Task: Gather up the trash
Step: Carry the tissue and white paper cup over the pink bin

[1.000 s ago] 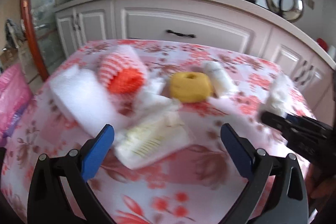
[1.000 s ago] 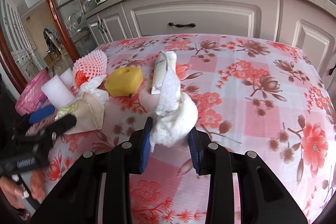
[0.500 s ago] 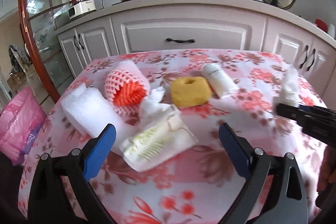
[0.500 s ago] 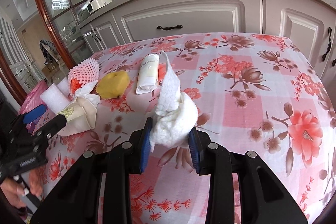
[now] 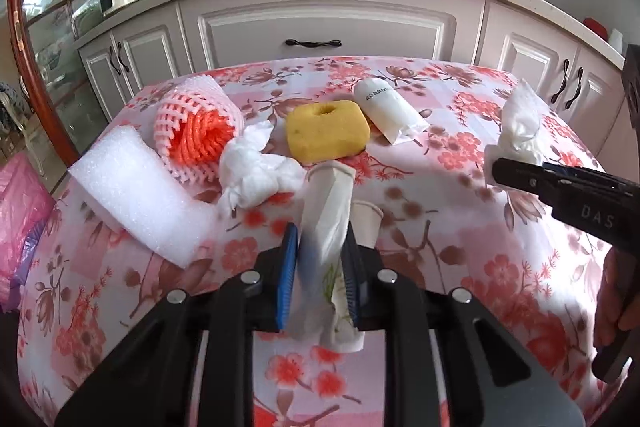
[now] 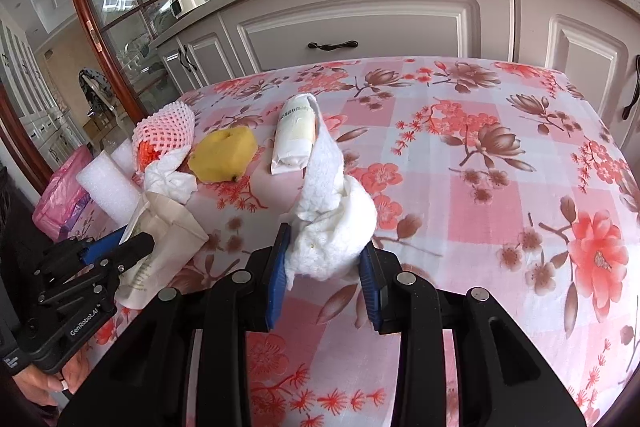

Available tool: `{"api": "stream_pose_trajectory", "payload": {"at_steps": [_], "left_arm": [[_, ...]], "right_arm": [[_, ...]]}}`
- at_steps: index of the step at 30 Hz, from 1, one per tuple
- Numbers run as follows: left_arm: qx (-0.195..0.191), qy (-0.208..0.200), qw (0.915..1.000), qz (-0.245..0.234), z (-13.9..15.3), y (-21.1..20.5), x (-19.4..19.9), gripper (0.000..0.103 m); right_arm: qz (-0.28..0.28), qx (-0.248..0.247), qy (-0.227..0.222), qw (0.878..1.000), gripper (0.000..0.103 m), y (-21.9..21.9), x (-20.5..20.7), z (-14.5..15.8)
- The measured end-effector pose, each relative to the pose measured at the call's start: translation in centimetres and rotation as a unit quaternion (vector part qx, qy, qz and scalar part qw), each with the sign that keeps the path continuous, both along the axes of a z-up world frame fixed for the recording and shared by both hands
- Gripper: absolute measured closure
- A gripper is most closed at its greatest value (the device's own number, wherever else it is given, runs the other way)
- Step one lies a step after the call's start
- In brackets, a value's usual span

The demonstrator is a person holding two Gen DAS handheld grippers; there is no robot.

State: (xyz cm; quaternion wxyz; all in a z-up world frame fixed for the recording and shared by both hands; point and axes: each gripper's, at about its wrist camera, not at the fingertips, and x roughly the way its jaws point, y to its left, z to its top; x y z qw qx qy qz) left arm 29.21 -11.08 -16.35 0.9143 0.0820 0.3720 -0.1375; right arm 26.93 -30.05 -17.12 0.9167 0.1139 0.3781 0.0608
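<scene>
My left gripper [image 5: 319, 239] is closing its jaws on a white wrapper with green print [image 5: 326, 211], which stands pinched between the blue pads; from the right wrist view it is the wrapper [image 6: 160, 243] at the left gripper [image 6: 134, 243]. My right gripper [image 6: 325, 247] is shut on a crumpled white tissue wad [image 6: 336, 227], held just above the floral tablecloth [image 6: 500, 195]. On the cloth lie a yellow sponge [image 5: 328, 131], a pink foam net [image 5: 196, 131], a white foam block [image 5: 140, 191], a crumpled tissue [image 5: 256, 171] and a white rolled packet [image 5: 388, 111].
A pink plastic bag [image 5: 20, 211] sits low off the table's left side. White kitchen cabinets [image 5: 320, 23] stand close behind the table's far edge. The right gripper [image 5: 504, 173] with its tissue reaches in from the right of the left wrist view.
The left jaws went from wide open to pinched together on the wrapper, which now stands on edge between them. The right gripper kept its tissue and stayed put.
</scene>
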Motion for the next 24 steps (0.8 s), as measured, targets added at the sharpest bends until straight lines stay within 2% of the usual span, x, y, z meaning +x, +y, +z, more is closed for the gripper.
{"api": "stream_pose_trajectory", "payload": {"at_steps": [1,2,3,10,19,24], "left_arm": [[0.000,-0.001,1.0000,0.000,0.0,-0.1,-0.1,0.084],[-0.004,0.003,1.0000,-0.001,0.0,-0.1,-0.1,0.092],[-0.013,0.007,0.9999,-0.003,0.0,0.0,-0.2,0.092],[-0.007,-0.025,0.9996,0.007,1.6,0.6,-2.5,0.092],[-0.028,-0.034,0.9970,0.064,3.3,6.4,-5.7,0.091],[-0.029,-0.044,0.9939,0.097,4.1,10.2,-7.8,0.091]], "right_arm": [[0.000,0.000,0.002,1.000,0.070,0.1,-0.3,0.0],[0.000,0.000,0.002,1.000,0.070,0.1,-0.5,0.0],[0.001,-0.001,0.001,1.000,0.070,0.2,-0.8,0.1],[0.024,-0.006,-0.014,1.000,0.070,2.0,-2.7,1.5],[0.074,-0.024,-0.032,0.996,0.070,7.2,-5.0,3.3],[0.113,-0.044,-0.040,0.992,0.070,11.5,-6.2,4.0]]}}
